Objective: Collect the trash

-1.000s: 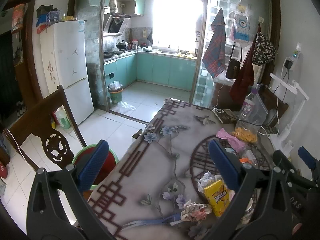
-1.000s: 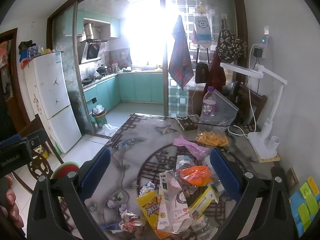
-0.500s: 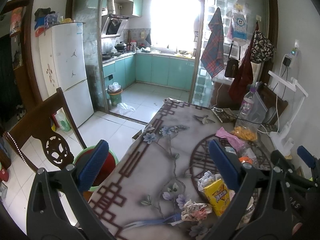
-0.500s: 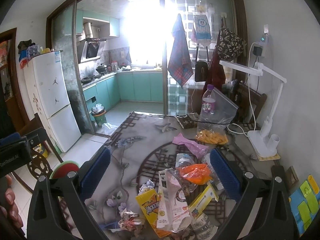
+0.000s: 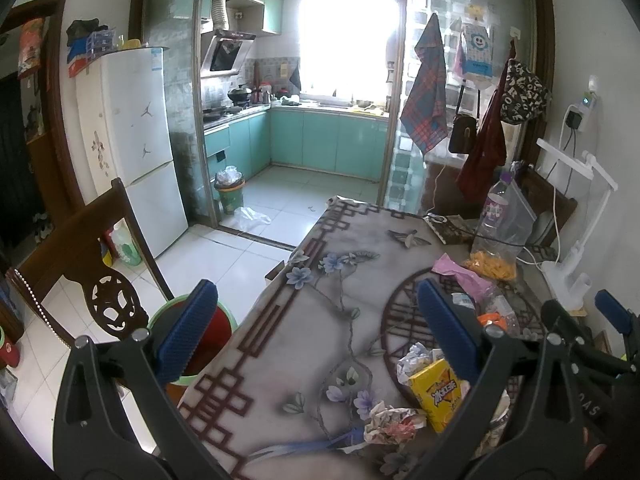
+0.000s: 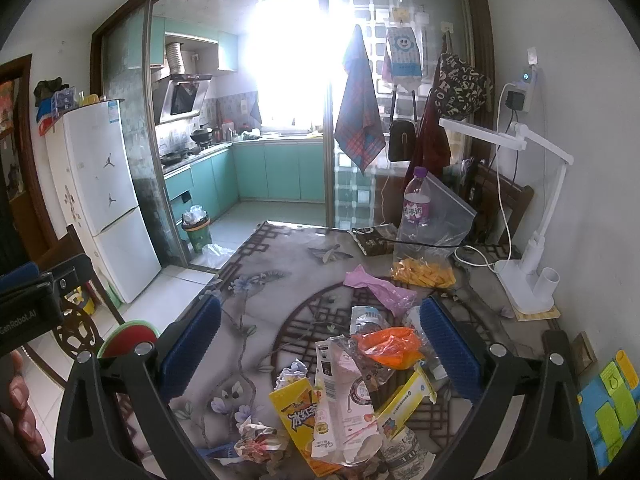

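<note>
Right wrist view: collecting is not started, trash pile (image 6: pixel 352 392) lies on the bench (image 6: pixel 256 280).
Both the left gripper (image 5: pixel 316 328) and right gripper (image 6: pixel 320 344) are released, holding nothing; the bin (image 5: pixel 188 340) stands beside the bench.

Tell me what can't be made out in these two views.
- Green-rimmed red bin: left wrist view, inside hidden by the left gripper finger.
- Clear plastic bottle: right wrist view, buried under wrappers, cut by the bottom edge.
- Kitchen window: glare washes it out.
</note>
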`<state>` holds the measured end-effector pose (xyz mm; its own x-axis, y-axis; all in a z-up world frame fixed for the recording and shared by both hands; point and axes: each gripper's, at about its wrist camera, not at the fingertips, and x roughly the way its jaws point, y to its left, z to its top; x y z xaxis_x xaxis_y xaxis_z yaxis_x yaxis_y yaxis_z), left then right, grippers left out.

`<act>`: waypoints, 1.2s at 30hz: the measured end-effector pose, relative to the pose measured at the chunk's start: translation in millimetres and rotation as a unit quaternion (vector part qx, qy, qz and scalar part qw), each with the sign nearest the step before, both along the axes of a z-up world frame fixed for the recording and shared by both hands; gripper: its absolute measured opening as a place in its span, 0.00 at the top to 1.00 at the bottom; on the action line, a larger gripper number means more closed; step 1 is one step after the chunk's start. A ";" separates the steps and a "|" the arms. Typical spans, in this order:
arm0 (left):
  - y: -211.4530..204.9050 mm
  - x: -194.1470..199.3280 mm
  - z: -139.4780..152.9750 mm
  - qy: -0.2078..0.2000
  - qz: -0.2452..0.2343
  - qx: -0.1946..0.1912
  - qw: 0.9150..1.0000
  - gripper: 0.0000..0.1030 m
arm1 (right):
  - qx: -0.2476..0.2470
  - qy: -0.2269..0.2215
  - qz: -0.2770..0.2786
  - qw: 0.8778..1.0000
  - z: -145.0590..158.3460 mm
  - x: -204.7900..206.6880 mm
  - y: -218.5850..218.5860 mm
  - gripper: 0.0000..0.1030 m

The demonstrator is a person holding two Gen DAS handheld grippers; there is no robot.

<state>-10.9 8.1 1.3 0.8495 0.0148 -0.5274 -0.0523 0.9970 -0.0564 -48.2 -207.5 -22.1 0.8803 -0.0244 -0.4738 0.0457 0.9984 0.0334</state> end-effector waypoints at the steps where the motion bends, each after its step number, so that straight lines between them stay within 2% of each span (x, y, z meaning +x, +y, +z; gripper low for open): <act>1: 1.0 0.5 -0.3 0.000 -0.001 0.000 1.000 0.05 | 0.000 0.000 -0.001 1.000 -0.5 -1.5 -0.4 0.07; 15: 0.2 5.4 -8.7 -0.023 0.020 0.026 0.999 0.05 | 0.002 0.003 0.002 1.000 -4.9 -3.6 -7.7 0.07; 17: 2.7 5.7 -8.7 -0.022 0.023 0.021 0.999 0.05 | 0.004 0.007 0.005 1.000 -7.6 -4.3 -13.8 0.07; 21: 7.8 10.0 -13.2 0.000 0.013 -0.022 1.000 0.05 | 0.005 0.014 0.010 1.000 -10.3 0.1 -13.3 0.07; 27: 9.5 12.9 -18.0 0.015 0.010 -0.039 0.999 0.05 | 0.017 0.017 0.009 1.000 -8.3 0.3 -16.3 0.07; 32: 7.3 10.8 -26.8 0.021 -0.013 -0.053 0.998 0.05 | 0.003 0.018 -0.004 1.000 -8.0 -0.1 -15.7 0.07; 36: 5.3 9.7 -33.7 0.022 -0.018 -0.048 0.998 0.05 | -0.007 0.023 -0.010 1.000 -10.9 0.7 -15.4 0.07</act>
<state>-1.2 13.4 -32.4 0.8243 -0.0681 -0.5621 -0.0203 0.9885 -0.1496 -47.6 -223.0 -33.0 0.8568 -0.0483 -0.5134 0.0664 0.9977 0.0170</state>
